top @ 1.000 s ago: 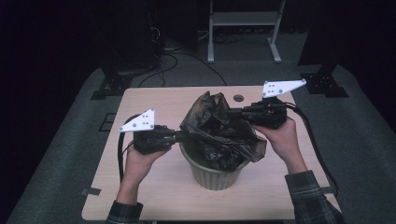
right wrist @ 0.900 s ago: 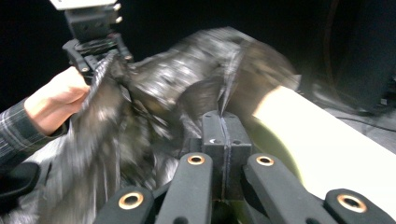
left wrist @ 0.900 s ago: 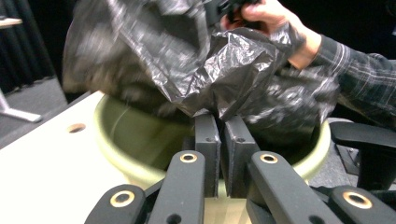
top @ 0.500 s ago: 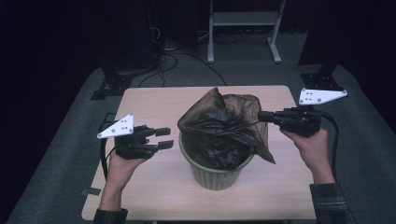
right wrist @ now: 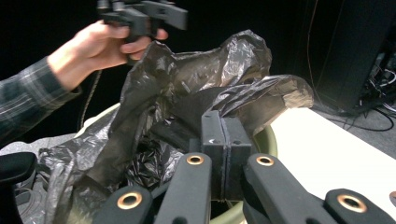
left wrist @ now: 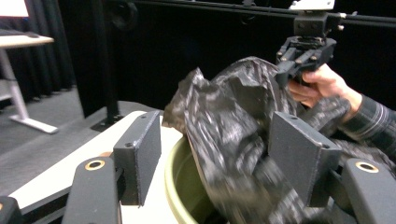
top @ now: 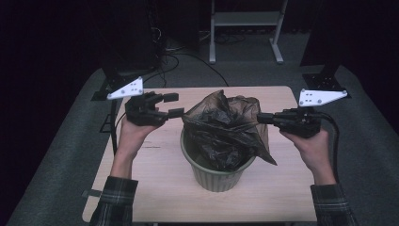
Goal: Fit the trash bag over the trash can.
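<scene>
Left gripper [top: 171,104]: moved up to the bag's [top: 226,127] 9 o'clock edge, jaws wide, holding nothing. Right gripper [top: 262,118]: jaws pressed together, apparently pinching the bag's 3 o'clock rim. Bag sits in the bin [top: 214,176] at table centre, likely being spread over its rim.

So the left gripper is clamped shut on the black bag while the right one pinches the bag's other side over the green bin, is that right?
Not quite. The left gripper is open: the left gripper view shows its fingers spread wide, with the black bag between them but not clamped. The rest holds: the right gripper is shut on the bag's other side, above the green bin.
</scene>
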A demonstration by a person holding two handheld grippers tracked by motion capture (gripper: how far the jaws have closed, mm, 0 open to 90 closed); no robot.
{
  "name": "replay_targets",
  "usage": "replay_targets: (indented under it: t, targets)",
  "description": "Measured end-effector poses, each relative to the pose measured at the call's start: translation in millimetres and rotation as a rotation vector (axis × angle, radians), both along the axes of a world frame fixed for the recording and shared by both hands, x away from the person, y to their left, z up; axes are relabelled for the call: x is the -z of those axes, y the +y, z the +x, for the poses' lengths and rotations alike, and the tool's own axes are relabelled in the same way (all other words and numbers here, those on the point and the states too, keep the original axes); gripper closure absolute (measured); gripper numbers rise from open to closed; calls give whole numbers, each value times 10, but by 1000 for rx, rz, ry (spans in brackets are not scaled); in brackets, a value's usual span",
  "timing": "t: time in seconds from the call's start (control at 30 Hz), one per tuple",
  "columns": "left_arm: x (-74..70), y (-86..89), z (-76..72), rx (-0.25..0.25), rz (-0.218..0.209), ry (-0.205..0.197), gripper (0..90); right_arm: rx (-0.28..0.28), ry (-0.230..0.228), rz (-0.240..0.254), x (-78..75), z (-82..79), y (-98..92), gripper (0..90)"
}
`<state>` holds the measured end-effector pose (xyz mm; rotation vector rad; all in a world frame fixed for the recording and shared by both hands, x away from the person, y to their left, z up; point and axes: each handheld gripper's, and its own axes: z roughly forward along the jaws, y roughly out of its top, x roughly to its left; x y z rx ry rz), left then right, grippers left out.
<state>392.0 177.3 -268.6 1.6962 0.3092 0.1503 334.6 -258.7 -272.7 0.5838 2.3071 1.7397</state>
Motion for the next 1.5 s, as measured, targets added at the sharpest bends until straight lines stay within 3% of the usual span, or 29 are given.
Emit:
replay_targets:
  t: [0.23, 0.33, 0.43, 0.63, 0.73, 0.8, 1.0, 1.07, 1.1, 1.13, 1.23, 1.4, 1.5]
  targets:
    - [49, -261, 295, 53, 6, 75, 383, -24, -1, 2, -8, 14, 29, 899]
    - [118, -374, 366, 85, 48, 107, 438, -31, -6, 7, -13, 18, 33, 899]
    - [162, -441, 375, 114, 77, 113, 514, -35, -6, 10, -21, 19, 40, 899]
    - [196, -356, 287, 133, 104, 98, 890, -33, -8, 8, -27, 7, 50, 899]
    - [182, -182, 164, 97, 92, 77, 895, -12, -6, -5, -3, -11, -1, 900]
    - [184, 28, 28, 62, 68, 56, 896, 14, 9, -17, 68, -32, -100, 900]
    - [264, 333, -166, 29, 51, 54, 894, 52, 53, -38, 285, -101, -306, 898]
    - [275, 348, -189, 32, 56, 49, 893, 59, 56, -28, 300, -101, -345, 788]
    - [275, 348, -189, 32, 56, 49, 893, 59, 56, -28, 300, -101, -345, 788]
    - [271, 344, -203, 32, 57, 46, 893, 57, 54, 4, 256, -72, -353, 709]
    - [255, 326, -218, 40, 58, 38, 892, 75, 32, 29, 146, 0, -310, 614]
    - [240, 327, -233, 41, 65, 32, 893, 67, 32, 71, 5, 193, -179, 512]
    - [239, 331, -230, 42, 65, 32, 892, 70, 34, 65, -29, 281, -102, 471]
